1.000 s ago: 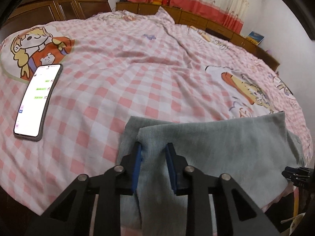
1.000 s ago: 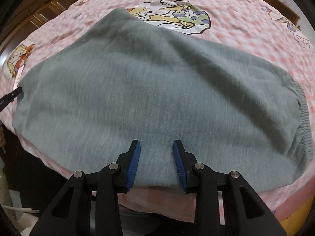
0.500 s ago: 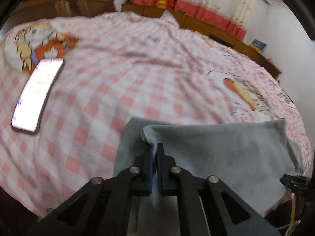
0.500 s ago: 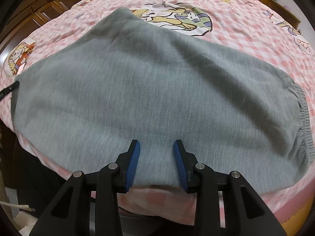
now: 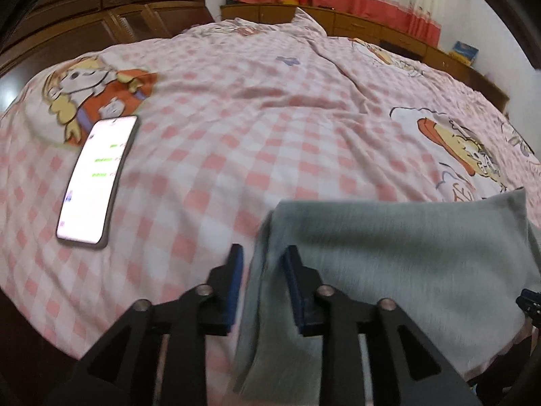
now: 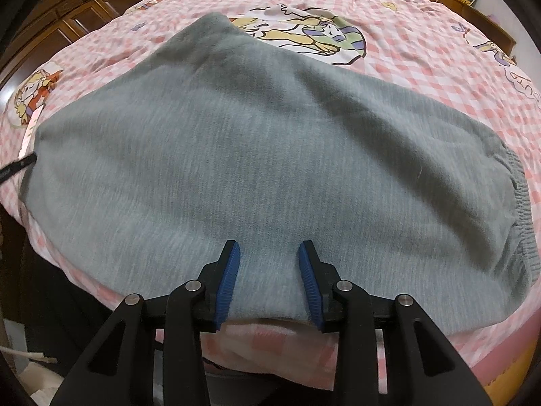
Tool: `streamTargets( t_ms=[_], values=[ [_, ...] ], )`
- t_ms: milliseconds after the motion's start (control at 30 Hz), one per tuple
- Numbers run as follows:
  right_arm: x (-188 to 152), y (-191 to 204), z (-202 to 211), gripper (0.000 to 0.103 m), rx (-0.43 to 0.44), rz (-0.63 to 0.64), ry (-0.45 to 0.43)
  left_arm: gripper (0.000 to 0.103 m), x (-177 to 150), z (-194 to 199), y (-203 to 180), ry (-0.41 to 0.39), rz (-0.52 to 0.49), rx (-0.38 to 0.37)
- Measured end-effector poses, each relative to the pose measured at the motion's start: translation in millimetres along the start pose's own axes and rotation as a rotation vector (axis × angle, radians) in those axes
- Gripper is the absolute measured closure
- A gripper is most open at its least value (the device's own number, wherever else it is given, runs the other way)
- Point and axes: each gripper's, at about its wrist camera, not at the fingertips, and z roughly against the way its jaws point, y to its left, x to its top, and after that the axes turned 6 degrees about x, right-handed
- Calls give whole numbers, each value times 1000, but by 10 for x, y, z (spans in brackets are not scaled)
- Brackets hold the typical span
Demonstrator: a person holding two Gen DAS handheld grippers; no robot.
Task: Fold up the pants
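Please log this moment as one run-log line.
left gripper: just reopened, open astride pants edge | right gripper: open, over near hem | phone: on bedspread

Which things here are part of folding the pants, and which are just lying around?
Part of the job:
grey pants
left gripper, jaws just opened, fabric edge between them
right gripper, open over the near hem

Just lying about:
phone, screen lit, on the checked bedspread
book on the far ledge

Phone [image 5: 93, 182] on bedspread [image 5: 270, 135] left of pants [image 5: 405, 253]; rest open.
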Motion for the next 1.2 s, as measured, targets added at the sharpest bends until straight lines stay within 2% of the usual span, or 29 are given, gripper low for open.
streamTargets(
  t_ms=[167, 267, 367, 433, 467, 500, 600, 733, 833, 867, 900, 1033, 1100, 1200],
  values=[
    [-20, 5, -9, 65, -6, -5, -14, 64, -274, 41, 101, 57, 52, -59],
    [-35, 9, -5, 64, -8, -10, -26, 59, -444, 80, 84, 67, 81, -88],
    [-37, 4, -6, 64, -8, -11, -32, 58, -548, 134, 17, 55, 75, -90],
    [-43, 9, -5, 64, -11, -8, -38, 63, -583, 179, -28, 42, 49, -72],
    [-45, 9, -4, 64, -12, -7, -39, 75, -589, 191, -36, 38, 42, -65],
    [-44, 10, -5, 64, -13, -6, -41, 83, -594, 200, -36, 41, 39, -63],
    [-44, 4, -7, 64, -11, -7, -42, 89, -598, 244, 31, 49, 72, -90],
    [-57, 3, -10, 64, -12, -6, -45, 89, -632, 298, 97, 50, 100, -94],
    [-61, 5, -11, 64, -13, -5, -48, 81, -671, 274, 120, 59, 105, -83],
    [-61, 7, -13, 64, -14, -5, -48, 75, -678, 263, 132, 59, 112, -81],
    [-63, 5, -13, 64, -14, -5, -48, 68, -684, 250, 145, 59, 121, -88],
    [-70, 1, -15, 64, -17, -1, -49, 58, -683, 167, 169, 61, 155, -136],
    [-74, -2, -17, 64, -17, 0, -50, 49, -678, 144, 161, 42, 173, -140],
    [-77, -6, -21, 64, -16, -1, -50, 43, -646, 105, 116, 17, 177, -125]
  ],
)
